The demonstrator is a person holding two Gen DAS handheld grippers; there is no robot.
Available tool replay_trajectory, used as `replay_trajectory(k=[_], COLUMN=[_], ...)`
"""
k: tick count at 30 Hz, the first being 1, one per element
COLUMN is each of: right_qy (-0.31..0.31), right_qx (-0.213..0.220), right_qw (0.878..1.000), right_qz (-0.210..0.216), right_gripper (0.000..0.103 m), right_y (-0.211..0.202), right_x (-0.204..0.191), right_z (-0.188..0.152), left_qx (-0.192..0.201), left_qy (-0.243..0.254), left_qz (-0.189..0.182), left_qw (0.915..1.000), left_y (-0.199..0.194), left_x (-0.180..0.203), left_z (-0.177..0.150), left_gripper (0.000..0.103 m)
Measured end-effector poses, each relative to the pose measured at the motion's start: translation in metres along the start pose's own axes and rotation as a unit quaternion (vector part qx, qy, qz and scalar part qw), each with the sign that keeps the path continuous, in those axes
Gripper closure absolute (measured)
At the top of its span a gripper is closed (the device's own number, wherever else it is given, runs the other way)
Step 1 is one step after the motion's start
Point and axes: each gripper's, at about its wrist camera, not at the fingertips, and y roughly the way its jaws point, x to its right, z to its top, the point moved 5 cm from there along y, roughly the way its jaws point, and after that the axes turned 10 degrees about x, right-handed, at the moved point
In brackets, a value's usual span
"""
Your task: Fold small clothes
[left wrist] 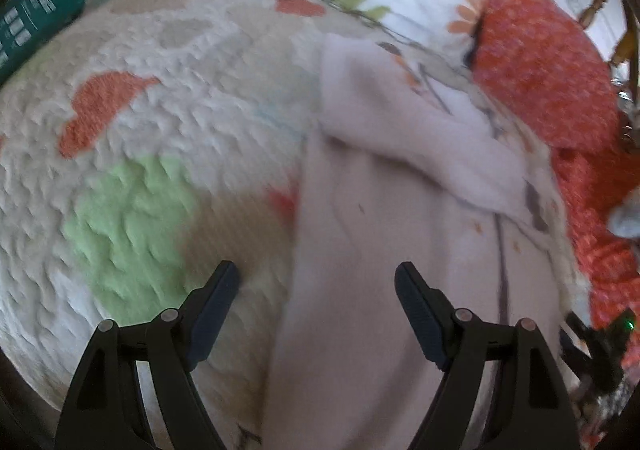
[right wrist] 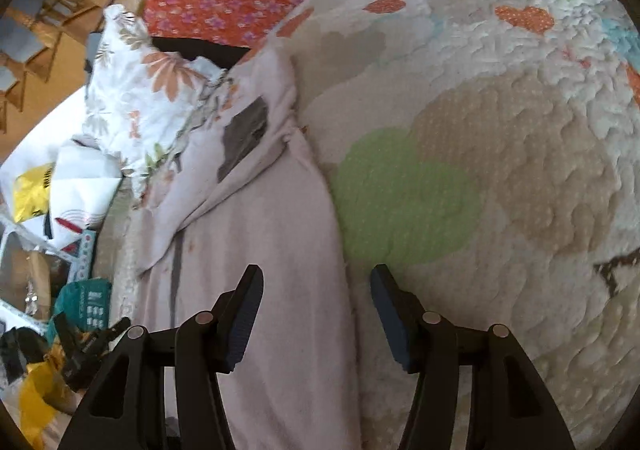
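While both fingers gape, pink garment [left wrist: 380, 230] edges lie between.

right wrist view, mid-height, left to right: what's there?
Wooden chair → floral white cloth → pale pink garment → green patch on the quilt → tan quilted patch.

The left gripper [left wrist: 316, 282] has its jaws spread wide with nothing between the fingers [left wrist: 416, 314]. The right gripper [right wrist: 316, 286] likewise stands open and holds nothing, its dark ribbed pads [right wrist: 244, 326] facing each other
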Motion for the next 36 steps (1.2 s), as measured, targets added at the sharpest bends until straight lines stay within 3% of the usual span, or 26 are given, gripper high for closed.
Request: replay_trajectory(k=[2,5,9,11,19,25,31,36], right_qy=[0.011,0.048,0.032,0.041,0.085,0.074,0.068,0.075], right_qx=[-0.003,-0.042,-0.059,-0.076,-0.107,-0.139,-0.163,-0.184], right_qw=[1.0,0.994,0.99,0.985,0.971,0.964,0.96,0.956], right_qz=[0.023,0.088,0.122,0.146,0.198,0.214,0.218,0.215], right_gripper=[0.041,0.041,0.041,0.041,0.041,0.041,0.041,0.046], right_y=[-0.005,0.001,0.0,-0.002,-0.011,-0.013,-0.013,-0.014], right_x=[-0.001,-0.005,-0.017,-0.021,-0.019,-0.027,-0.034,-0.032], right_z=[-0.005,-0.019,-0.043,-0.054,-0.084,-0.11,-0.13,-0.15], left_qx=[0.001,-0.009,-0.018,-0.034,-0.062,-0.092,-0.103,-0.117], left_qy=[-0.009,-0.033,-0.07,-0.095,-0.168,-0.177,-0.176,-0.179], left_qz=[-0.02,-0.057,-0.091,-0.119,-0.177,-0.176,-0.16,-0.152], left_qw=[0.9998,0.9978,0.9932,0.9878,0.9676,0.9639,0.9658,0.965], left_y=[-0.006,-0.014,-0.022,-0.025,-0.035,-0.037,-0.039,-0.041], left_x=[0.002,0.004,0.001,0.0,-0.011,-0.009,-0.013,-0.015], left_z=[-0.01,-0.026,-0.042,-0.052,-0.089,-0.118,-0.135,-0.15], left_gripper=[0.024,0.026,0.039,0.051,0.052,0.052,0.052,0.052])
